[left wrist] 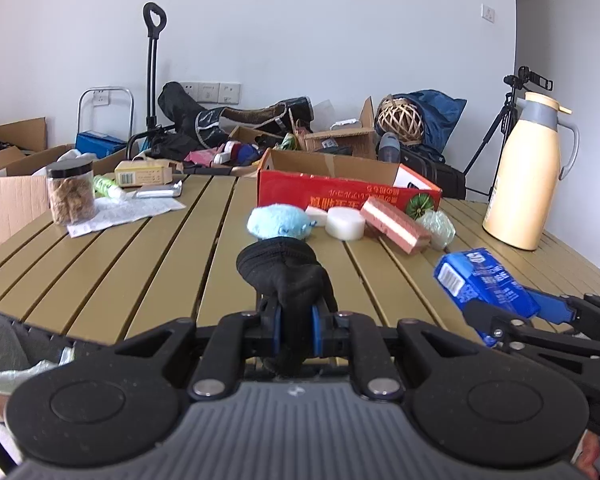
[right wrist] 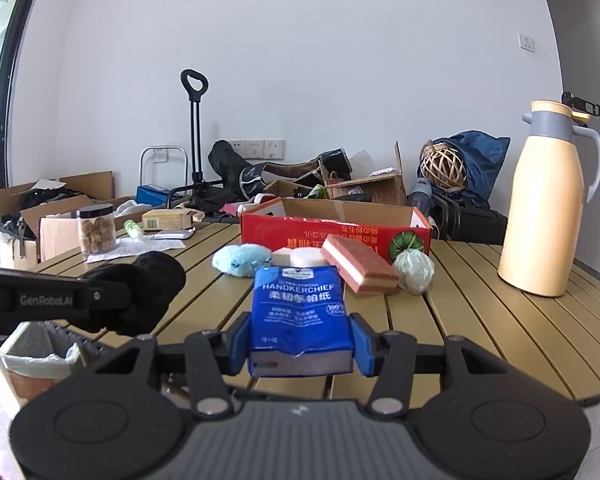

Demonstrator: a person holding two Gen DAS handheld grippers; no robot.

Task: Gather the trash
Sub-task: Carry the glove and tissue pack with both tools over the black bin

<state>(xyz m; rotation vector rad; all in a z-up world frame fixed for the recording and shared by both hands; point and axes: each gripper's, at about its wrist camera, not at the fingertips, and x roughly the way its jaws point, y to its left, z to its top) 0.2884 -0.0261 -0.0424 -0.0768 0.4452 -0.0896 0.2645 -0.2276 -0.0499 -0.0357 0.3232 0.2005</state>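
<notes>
A black cloth bundle (left wrist: pixel 284 276) is being clamped between the fingers of the left gripper (left wrist: pixel 296 330) at the lower centre of the left wrist view, above the slatted bench (left wrist: pixel 148 264). A blue handkerchief pack (right wrist: pixel 300 320) is being gripped by the right gripper (right wrist: pixel 300 346), its fingers pressed on both sides, lower centre of the right wrist view, in front of the red box (right wrist: pixel 332 232)
</notes>
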